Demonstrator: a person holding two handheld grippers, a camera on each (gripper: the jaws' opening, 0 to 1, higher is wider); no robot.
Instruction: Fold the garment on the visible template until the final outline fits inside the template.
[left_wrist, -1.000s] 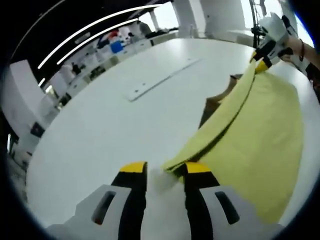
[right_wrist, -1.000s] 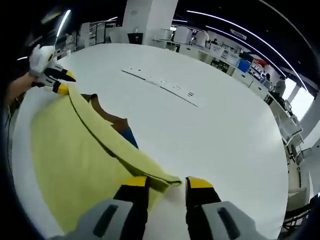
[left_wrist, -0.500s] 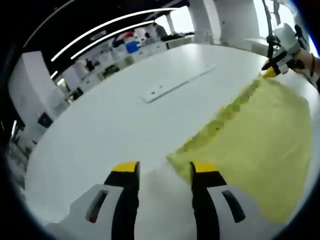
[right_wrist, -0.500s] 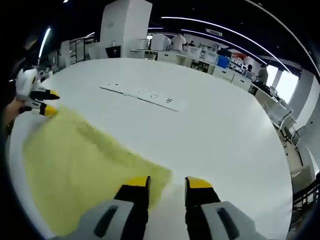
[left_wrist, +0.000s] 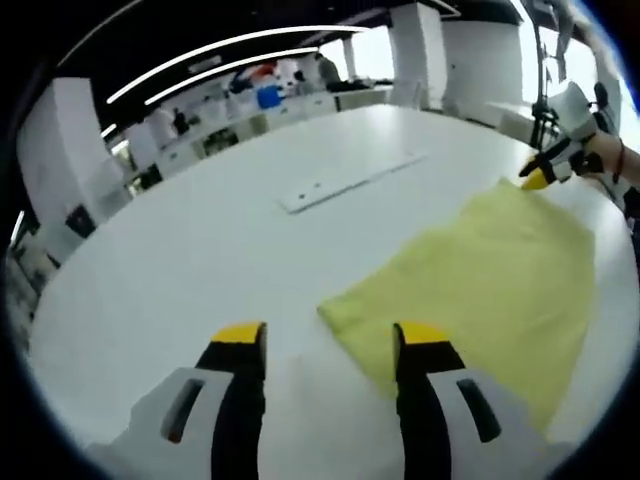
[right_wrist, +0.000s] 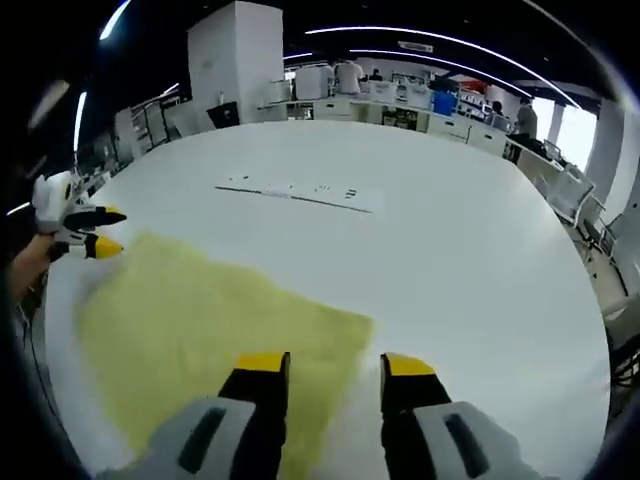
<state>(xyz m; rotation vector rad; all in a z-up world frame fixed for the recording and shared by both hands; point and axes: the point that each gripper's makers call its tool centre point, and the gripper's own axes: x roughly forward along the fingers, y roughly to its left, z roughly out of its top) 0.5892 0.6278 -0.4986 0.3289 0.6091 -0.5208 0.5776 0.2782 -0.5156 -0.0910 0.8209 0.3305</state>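
A: Garment (left_wrist: 480, 275)?
B: Yellow cloth, lying flat on the white table (left_wrist: 200, 250), roughly four-sided. In the left gripper view it runs from just ahead of the jaws out toward 2 o'clock. In the right gripper view the same garment (right_wrist: 210, 335) spreads from the jaws toward 10 o'clock. Surface smooth, edges slightly soft with blur.

A: Left gripper (left_wrist: 327, 335)?
B: Jaws spread wide, yellow-tipped, nothing between them. The cloth's near corner lies just ahead of the right-hand jaw; contact I cannot tell. In the right gripper view this same tool (right_wrist: 85, 232) sits at 9 o'clock, by the cloth's far corner, a hand behind it.

A: Right gripper (right_wrist: 325, 365)?
B: Jaws wide apart too, empty. The cloth edge lies under or just ahead of the left-hand jaw. In the left gripper view it appears (left_wrist: 545, 172) at 2 o'clock, tips near the cloth's far corner, a wrist (left_wrist: 610, 160) behind it.

A: Anything else on the table?
B: A long white strip (left_wrist: 350, 180) with small marks, well beyond the cloth, toward 12 o'clock; same strip (right_wrist: 300, 192) in the right gripper view. Shelves and benches line the room's edge behind.
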